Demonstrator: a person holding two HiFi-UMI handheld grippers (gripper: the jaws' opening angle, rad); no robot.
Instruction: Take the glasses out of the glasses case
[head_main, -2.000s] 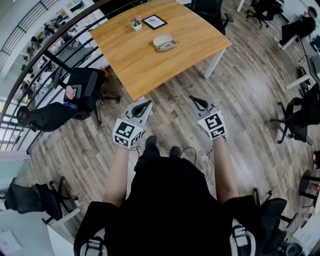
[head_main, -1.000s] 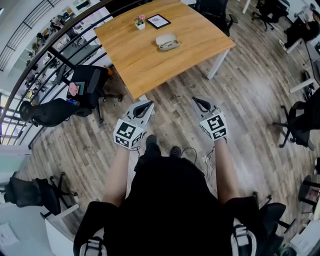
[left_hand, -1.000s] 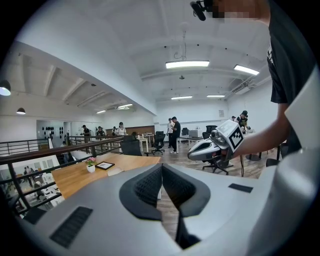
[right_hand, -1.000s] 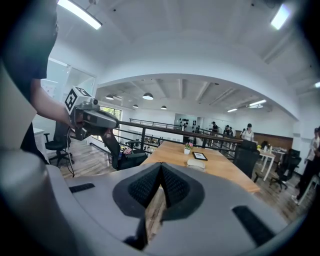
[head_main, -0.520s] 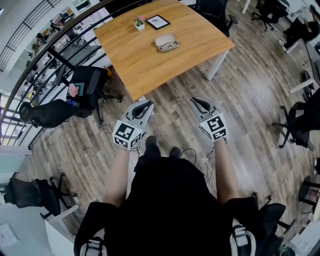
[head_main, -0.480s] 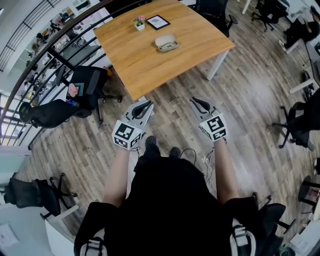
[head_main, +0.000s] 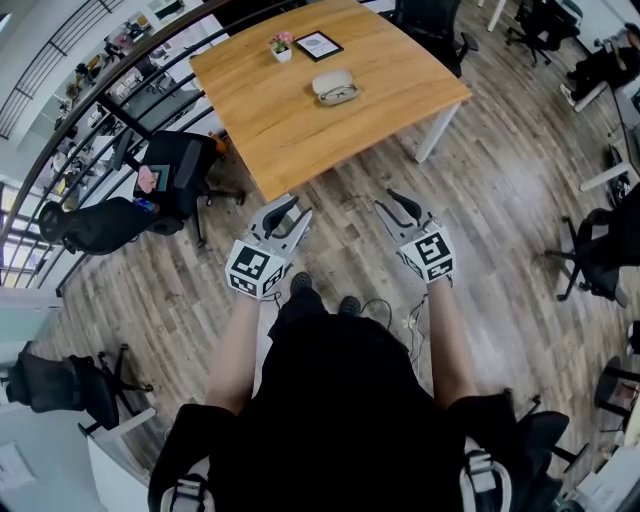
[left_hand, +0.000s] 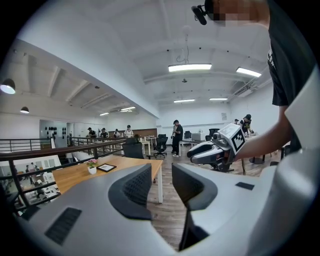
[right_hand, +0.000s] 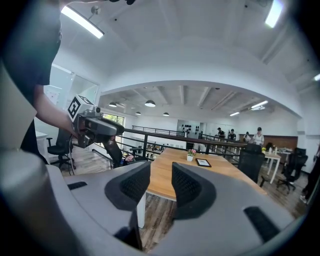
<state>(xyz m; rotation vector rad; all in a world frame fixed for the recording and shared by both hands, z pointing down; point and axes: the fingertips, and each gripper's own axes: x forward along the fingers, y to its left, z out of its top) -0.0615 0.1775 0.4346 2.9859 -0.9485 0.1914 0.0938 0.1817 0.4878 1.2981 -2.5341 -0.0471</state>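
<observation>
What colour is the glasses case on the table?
Pale beige. The glasses case shows best in the head view.

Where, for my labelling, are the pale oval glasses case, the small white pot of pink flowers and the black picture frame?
pale oval glasses case (head_main: 333, 84): head view, its pale shell.
small white pot (head_main: 283, 54): head view, pot's side.
black picture frame (head_main: 320, 45): head view, light centre.

Wooden table (head_main: 290, 125): glasses case (head_main: 335, 88), plant (head_main: 282, 46), frame (head_main: 320, 45)
</observation>
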